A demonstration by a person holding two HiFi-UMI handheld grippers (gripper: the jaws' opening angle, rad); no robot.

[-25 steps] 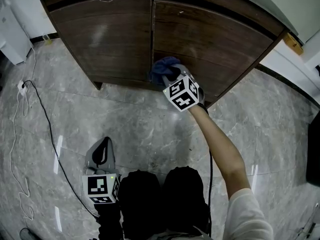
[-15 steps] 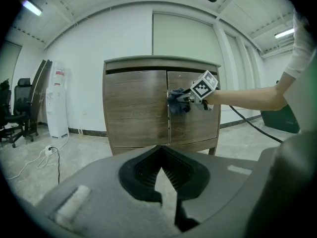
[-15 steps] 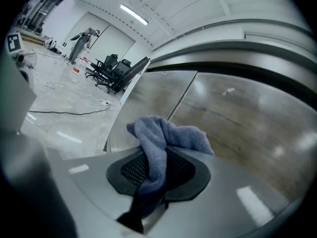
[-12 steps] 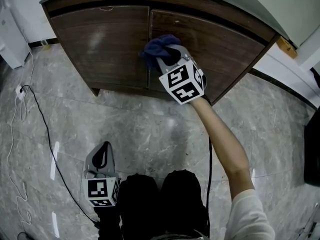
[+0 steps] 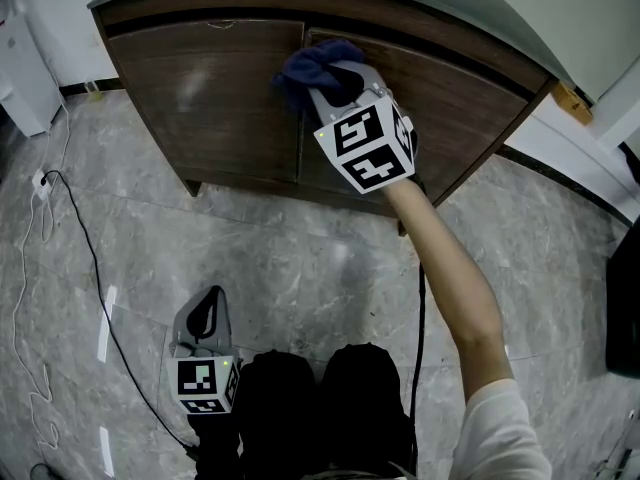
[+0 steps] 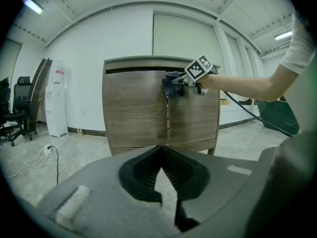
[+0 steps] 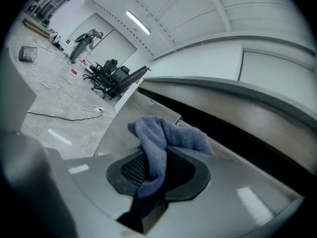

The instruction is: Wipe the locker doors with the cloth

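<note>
A brown wooden locker with a left door (image 5: pixel 215 83) and a right door (image 5: pixel 455 98) stands ahead. My right gripper (image 5: pixel 330 83) is shut on a blue cloth (image 5: pixel 305 66), pressed against the seam between the doors near their top. The right gripper view shows the blue cloth (image 7: pixel 161 143) bunched in the jaws against the wood. From the left gripper view the blue cloth (image 6: pixel 172 83) sits high on the locker (image 6: pixel 133 113). My left gripper (image 5: pixel 203 313) hangs low by my legs, its jaws together and holding nothing.
A black cable (image 5: pixel 85 238) and a white cable (image 5: pixel 22 298) trail over the grey marble floor at left. A white appliance (image 5: pixel 22 63) stands at far left. Office chairs (image 6: pixel 17 108) stand further left of the locker.
My right gripper has slid the cloth upward along the seam, from near the doors' bottom to near their top. The left gripper has barely moved.
</note>
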